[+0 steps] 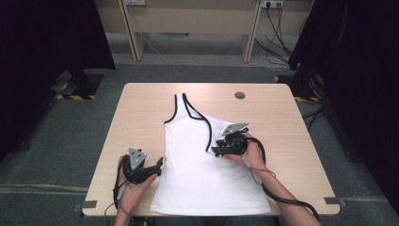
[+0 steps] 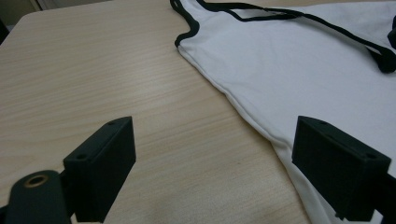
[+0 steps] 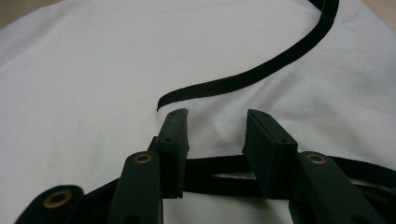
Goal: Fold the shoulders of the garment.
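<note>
1. The left claw (image 1: pixel 157 165) is resting on the tabletop (image 1: pixel 141 101) just beside the left edge of the white tank top (image 1: pixel 202 174), near its lower half, with its jaws standing wide and holding nothing
2. In the left gripper view, one jaw is sitting over bare wood and the other over the hem side of the tank top (image 2: pixel 303 70)
3. The tank top is lying flat in the middle of the tabletop, straps pointing away from the person, its right strap folded over onto the body
4. The right claw (image 1: pixel 217 149) is hovering over the right side of the tank top, by the folded black-trimmed strap (image 3: pixel 252 79), its jaws partly apart and gripping nothing, black trim (image 3: pixel 219 175) lying beneath them
</note>
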Demonstrator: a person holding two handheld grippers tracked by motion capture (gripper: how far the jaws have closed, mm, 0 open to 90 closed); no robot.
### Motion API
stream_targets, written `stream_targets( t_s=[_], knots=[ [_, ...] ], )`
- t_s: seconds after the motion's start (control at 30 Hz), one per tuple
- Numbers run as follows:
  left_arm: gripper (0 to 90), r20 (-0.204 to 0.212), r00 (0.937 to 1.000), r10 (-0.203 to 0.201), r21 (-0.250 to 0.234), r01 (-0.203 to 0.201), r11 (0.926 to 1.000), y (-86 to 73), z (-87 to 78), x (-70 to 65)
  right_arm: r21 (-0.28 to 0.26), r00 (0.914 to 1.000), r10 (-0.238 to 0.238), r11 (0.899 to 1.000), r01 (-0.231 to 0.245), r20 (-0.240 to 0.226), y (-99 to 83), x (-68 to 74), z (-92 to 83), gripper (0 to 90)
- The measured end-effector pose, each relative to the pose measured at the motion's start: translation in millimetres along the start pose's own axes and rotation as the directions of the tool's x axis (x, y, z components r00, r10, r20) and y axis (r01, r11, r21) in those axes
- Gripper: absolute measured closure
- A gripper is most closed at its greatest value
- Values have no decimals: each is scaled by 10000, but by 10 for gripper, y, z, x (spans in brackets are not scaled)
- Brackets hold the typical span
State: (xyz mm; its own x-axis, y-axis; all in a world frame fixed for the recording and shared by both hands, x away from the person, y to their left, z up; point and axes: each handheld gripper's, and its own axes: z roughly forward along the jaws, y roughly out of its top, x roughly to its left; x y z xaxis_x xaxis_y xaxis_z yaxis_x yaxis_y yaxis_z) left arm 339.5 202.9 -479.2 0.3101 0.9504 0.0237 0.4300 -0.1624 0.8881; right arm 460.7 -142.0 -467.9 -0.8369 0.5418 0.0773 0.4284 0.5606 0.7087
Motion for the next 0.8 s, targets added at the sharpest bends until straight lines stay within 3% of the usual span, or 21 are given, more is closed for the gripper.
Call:
stream_targets(
  t_s=[0.17,0.4,0.8],
  knots=[
    [131,-10,10000,60,-11,-60,10000,0,2,-9,-103,9978,373,9993,-367,543,39,-31,-68,448],
    [129,-14,10000,83,62,-83,9999,3,7,-9,-243,9945,531,9984,-511,899,42,-59,-164,383],
    [126,-33,10000,80,70,-80,9999,4,7,-10,-282,9907,450,9987,-417,1281,-70,-79,-363,348]
  ],
)
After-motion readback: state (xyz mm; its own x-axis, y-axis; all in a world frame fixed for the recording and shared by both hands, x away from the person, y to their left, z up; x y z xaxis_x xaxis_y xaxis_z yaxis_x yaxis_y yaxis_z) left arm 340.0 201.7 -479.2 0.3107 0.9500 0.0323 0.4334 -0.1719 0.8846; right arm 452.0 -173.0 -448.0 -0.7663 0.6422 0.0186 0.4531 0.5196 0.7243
